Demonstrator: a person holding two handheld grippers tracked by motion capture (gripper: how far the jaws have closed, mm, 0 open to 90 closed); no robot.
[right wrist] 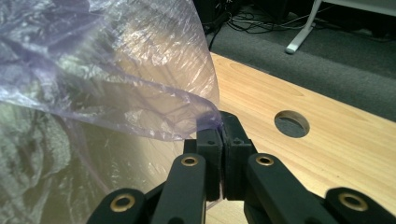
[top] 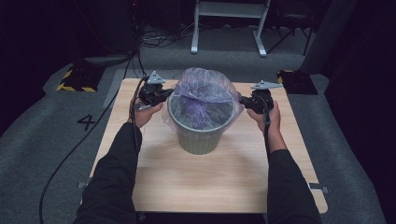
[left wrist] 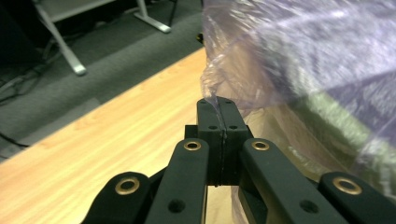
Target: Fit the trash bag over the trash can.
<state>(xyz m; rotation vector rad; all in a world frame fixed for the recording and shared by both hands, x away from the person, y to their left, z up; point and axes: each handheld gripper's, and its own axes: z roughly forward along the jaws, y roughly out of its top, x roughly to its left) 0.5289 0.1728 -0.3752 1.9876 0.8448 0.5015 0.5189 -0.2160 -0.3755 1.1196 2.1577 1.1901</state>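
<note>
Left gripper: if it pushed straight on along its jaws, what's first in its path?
The left gripper is already shut on the edge of the purple bag. Straight ahead lies more of that film, then probably the green bin just behind it, though depth is hard to judge.

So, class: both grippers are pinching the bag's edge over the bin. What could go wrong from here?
1. The bag is thin film; the left gripper and right gripper each pinch only a sliver of its edge, so it might slip free or tear.
2. The bin stands loose on the table; uneven pulling might tip or drag it.
</note>
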